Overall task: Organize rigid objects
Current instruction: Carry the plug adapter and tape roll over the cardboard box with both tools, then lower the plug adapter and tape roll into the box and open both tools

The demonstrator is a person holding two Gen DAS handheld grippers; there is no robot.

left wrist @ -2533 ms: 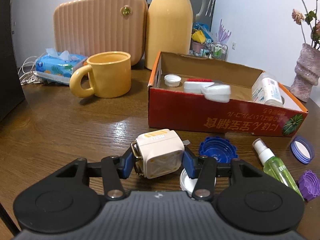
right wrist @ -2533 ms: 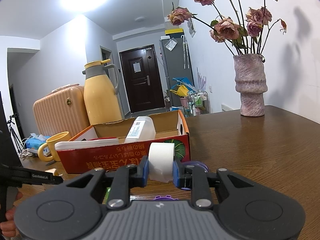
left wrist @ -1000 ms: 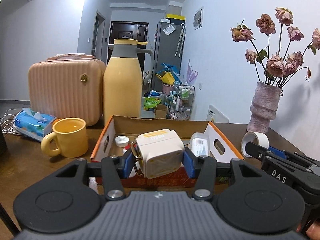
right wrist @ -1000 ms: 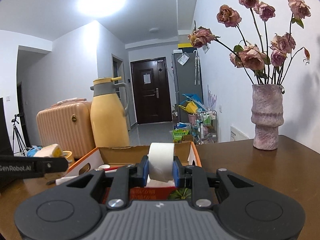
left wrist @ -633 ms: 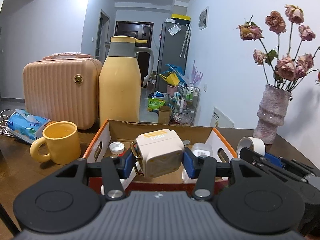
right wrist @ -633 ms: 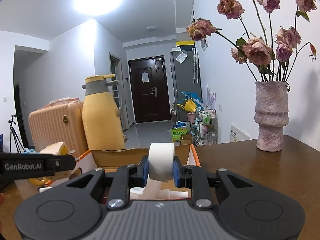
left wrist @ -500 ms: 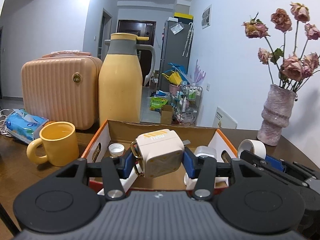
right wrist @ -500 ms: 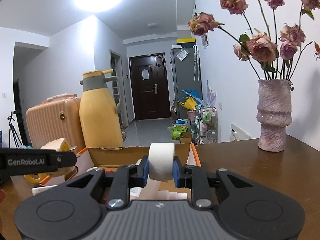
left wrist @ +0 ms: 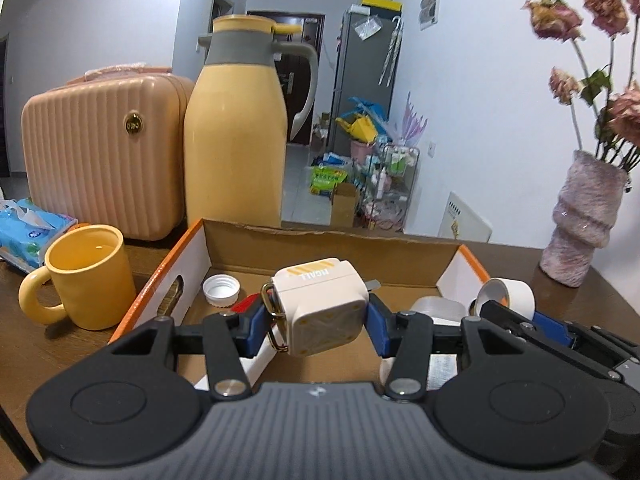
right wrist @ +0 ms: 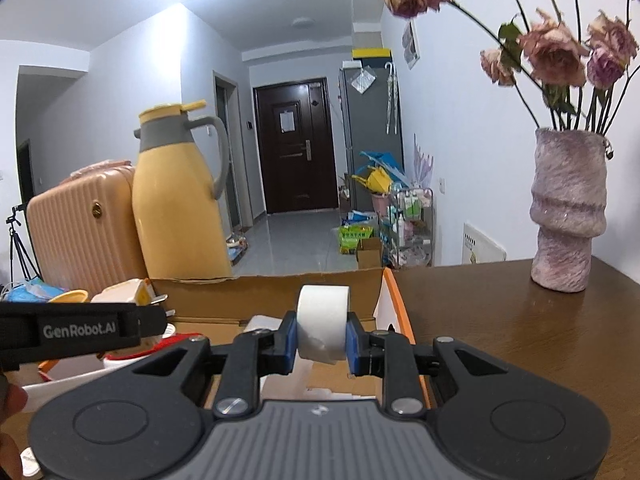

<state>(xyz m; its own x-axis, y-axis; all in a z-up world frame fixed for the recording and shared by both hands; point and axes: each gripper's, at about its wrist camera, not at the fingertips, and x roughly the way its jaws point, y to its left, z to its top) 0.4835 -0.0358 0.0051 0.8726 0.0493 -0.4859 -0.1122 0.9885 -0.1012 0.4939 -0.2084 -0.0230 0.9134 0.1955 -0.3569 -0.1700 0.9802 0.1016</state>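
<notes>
My left gripper (left wrist: 320, 322) is shut on a cream cube-shaped charger (left wrist: 322, 308) with a metal ring, held above the open cardboard box (left wrist: 328, 246). My right gripper (right wrist: 321, 338) is shut on a white tape roll (right wrist: 323, 322), held over the box's right end (right wrist: 394, 300). In the left wrist view the right gripper (left wrist: 516, 320) and its tape roll (left wrist: 506, 294) show at the box's right side. A white cap (left wrist: 221, 290), a red-edged item and a white bottle (left wrist: 438, 308) lie in the box.
A yellow mug (left wrist: 86, 276) stands left of the box. A yellow thermos jug (left wrist: 238, 128), a peach case (left wrist: 100, 152) and a blue tissue pack (left wrist: 28, 232) stand behind. A pink vase (right wrist: 566, 208) with dried roses stands at the right on the wooden table (right wrist: 520, 320).
Both grippers rose from the table and moved forward over the box, each still holding its object. In the last half second they came lower and closer over the box.
</notes>
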